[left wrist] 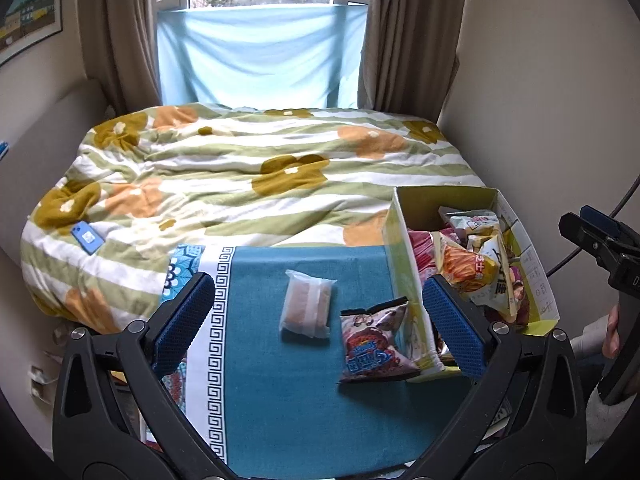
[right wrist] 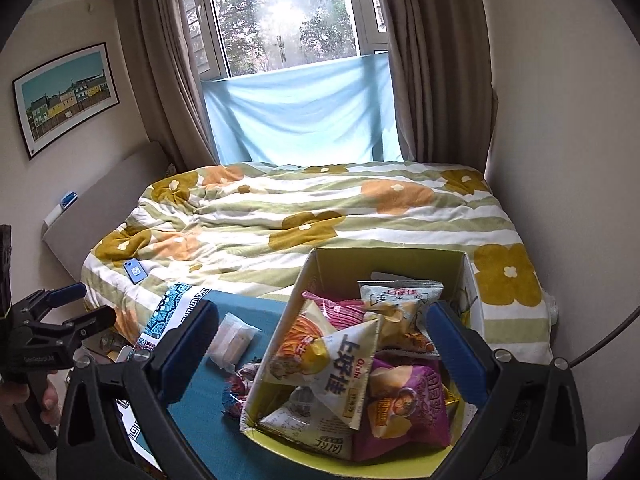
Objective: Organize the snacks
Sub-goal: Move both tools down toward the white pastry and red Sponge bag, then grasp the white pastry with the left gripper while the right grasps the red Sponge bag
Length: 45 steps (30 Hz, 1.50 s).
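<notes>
Snack packets still outside the cardboard box [left wrist: 400, 240] number two, both lying flat on the teal cloth [left wrist: 300, 400] at the foot of the bed: a translucent pouch [left wrist: 307, 307] holding a pale brown block, and a purple-and-red foil bag [left wrist: 374, 344] that rests against the box's near wall. The box stands at the right edge of the cloth and is already heaped with bags, among them an orange-and-white packet [right wrist: 320, 354] and a purple packet [right wrist: 404, 408]. The left gripper [left wrist: 318, 320] hovers above the cloth with its blue-padded jaws spread wide and nothing between them; the translucent pouch lies roughly between the pads in the left wrist view. The right gripper [right wrist: 320, 344] hangs over the box, likewise released and empty. Both loose packets are judged light and soft. The foil bag appears air-filled, so it will likely deform and slide under the pads; a grip across a crimped end seam is advised over a squeeze on the puffed middle, which could crush brittle contents. The translucent pouch looks flatter and firmer; take it across its narrow width, near the middle of the block. Its smooth film may slip, so close fully before lifting. Free space in the box is limited; expect placed items to sit on top.
</notes>
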Each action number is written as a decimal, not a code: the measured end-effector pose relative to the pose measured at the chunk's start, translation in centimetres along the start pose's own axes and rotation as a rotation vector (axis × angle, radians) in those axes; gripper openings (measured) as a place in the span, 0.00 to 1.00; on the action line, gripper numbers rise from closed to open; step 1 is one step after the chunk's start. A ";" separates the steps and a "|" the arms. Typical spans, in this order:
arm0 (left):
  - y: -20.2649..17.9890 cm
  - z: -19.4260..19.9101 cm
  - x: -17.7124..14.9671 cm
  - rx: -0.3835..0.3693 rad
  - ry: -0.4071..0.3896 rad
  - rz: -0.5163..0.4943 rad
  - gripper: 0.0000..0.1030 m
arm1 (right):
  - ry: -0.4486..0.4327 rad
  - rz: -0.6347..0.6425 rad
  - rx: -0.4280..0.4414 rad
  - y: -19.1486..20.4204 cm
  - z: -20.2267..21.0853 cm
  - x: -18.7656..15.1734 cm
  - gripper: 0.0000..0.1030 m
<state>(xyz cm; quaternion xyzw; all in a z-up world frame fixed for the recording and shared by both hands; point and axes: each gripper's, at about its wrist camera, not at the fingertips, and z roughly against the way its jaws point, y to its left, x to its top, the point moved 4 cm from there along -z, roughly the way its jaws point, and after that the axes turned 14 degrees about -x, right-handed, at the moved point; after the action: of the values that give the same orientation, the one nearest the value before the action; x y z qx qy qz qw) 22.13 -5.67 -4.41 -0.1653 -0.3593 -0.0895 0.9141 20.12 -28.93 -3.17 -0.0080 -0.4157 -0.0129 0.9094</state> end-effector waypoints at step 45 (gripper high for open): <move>9.2 -29.7 -9.0 -0.305 0.549 -0.207 0.93 | 0.226 0.196 -0.665 20.0 -16.9 -17.6 0.96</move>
<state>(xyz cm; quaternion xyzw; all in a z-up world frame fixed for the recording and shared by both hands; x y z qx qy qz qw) 36.86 -7.55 -33.18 -0.2325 -0.0967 -0.2757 0.9277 21.98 -9.04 -27.66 -0.3416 -0.2829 -0.0607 0.8942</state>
